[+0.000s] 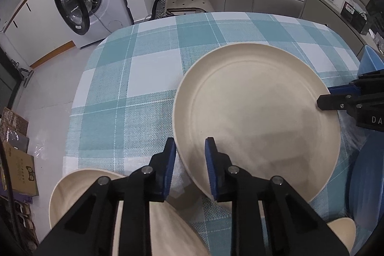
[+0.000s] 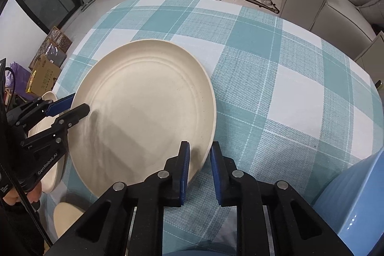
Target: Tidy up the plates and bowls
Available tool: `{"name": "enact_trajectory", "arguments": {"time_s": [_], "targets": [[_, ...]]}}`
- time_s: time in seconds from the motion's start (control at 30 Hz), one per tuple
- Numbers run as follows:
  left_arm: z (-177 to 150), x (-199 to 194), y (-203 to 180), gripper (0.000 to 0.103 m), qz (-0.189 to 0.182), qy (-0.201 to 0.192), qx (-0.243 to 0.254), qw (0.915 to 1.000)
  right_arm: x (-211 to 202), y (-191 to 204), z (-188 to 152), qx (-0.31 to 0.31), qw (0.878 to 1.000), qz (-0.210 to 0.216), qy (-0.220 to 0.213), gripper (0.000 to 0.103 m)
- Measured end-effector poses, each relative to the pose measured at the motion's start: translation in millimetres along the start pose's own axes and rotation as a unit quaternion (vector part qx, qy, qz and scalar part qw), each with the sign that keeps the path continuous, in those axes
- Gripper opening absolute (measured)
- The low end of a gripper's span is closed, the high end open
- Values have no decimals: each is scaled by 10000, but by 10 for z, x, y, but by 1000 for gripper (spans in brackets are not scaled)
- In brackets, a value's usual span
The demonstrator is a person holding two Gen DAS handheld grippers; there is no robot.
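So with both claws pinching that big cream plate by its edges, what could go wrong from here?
1. Each claw, left and right, grips only a thin bit of the plate rim, so it may slip or tilt if lifted unevenly.
2. A cream bowl sits just beside the left claw and could get knocked.

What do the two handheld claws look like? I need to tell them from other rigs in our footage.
Both look alike: matte black angular linkage arms with round silver pivot pins, ending in flat fingers with blue pads. The left claw carries white "GenRobot.AI" lettering on its body in the right wrist view; the right claw shows white letters "DA", cut off at the frame edge, in the left wrist view. A black cable runs beside the left one.
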State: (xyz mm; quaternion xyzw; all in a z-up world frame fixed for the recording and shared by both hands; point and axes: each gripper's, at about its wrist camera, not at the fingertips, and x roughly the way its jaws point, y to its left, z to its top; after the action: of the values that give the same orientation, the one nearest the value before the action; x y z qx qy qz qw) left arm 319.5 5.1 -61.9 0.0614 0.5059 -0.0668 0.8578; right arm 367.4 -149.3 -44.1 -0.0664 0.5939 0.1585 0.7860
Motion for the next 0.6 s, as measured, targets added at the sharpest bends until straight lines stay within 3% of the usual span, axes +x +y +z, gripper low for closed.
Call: {"name": "enact_trajectory", "arguments": {"time_s": [0.6], "targets": [[-43,-393,51,22,14,-433,-220,9988,-364,56,-90,60,9991,114,-392,18]]}}
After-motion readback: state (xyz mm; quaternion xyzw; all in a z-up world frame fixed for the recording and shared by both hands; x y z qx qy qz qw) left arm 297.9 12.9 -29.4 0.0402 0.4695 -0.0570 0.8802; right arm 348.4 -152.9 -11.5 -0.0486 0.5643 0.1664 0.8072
